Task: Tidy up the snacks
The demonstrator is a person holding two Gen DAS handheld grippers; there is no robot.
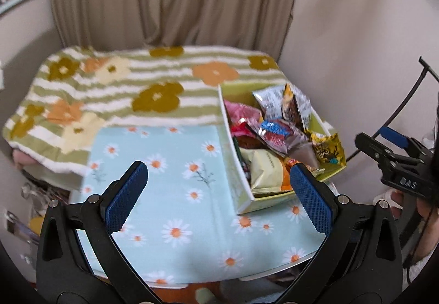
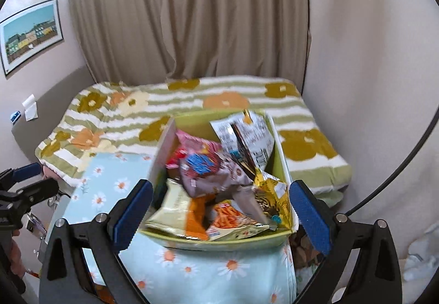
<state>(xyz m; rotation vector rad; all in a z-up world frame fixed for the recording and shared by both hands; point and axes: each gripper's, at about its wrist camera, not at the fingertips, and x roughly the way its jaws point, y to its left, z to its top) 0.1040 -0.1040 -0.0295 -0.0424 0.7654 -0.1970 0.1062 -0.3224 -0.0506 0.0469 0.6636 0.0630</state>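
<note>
A green box [image 1: 247, 194] [image 2: 219, 242] stands on the right part of a table with a light blue daisy cloth [image 1: 170, 172] [image 2: 208, 271]. It holds several snack packets [image 1: 274, 136] [image 2: 219, 175], piled above the rim: silver, pink, brown, yellow and pale green ones. My left gripper [image 1: 219, 197] is open and empty above the cloth, left of the box. My right gripper [image 2: 219, 216] is open and empty, its fingers either side of the box's near end, above it. The right gripper also shows in the left wrist view [image 1: 395, 158].
A bed with a green striped flower blanket [image 1: 131, 89] [image 2: 192, 103] lies behind the table. Beige curtains [image 2: 186, 15] hang behind it. A wall is close on the right. A framed picture [image 2: 30, 35] hangs on the left wall.
</note>
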